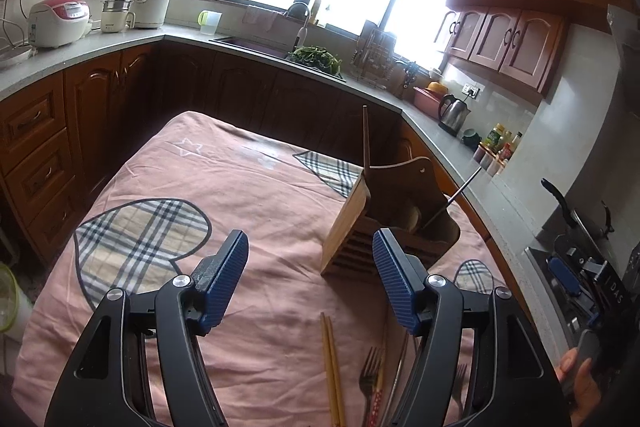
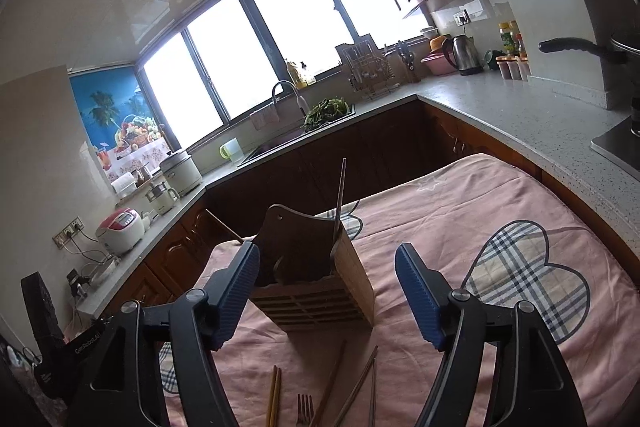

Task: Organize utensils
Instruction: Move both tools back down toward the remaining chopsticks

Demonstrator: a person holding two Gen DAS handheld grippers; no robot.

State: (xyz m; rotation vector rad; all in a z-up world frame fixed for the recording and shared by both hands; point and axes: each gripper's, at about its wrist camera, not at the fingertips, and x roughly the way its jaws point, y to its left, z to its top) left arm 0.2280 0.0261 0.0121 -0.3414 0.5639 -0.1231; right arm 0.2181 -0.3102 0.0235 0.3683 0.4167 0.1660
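A wooden utensil holder (image 1: 360, 227) stands on the pink cloth-covered table (image 1: 248, 187). A dark wooden handle (image 1: 366, 135) and a thin metal rod (image 1: 460, 191) stick out of it. My left gripper (image 1: 310, 245) is open and empty, hovering to the left of the holder and short of it. In the right wrist view the holder (image 2: 320, 291) sits just ahead of my right gripper (image 2: 328, 253), which is open with nothing held. Loose chopsticks (image 1: 332, 367) and a fork (image 1: 370, 371) lie on the cloth below the fingers; chopsticks (image 2: 274, 399) and a fork (image 2: 305, 407) show here too.
Kitchen counters (image 1: 120, 47) wrap around the table on three sides, with a sink (image 1: 256, 45), a rice cooker (image 1: 58, 21) and a kettle (image 1: 454, 113). A stove (image 2: 616, 143) lies at the right. A person's hand (image 1: 576, 367) shows at the right edge.
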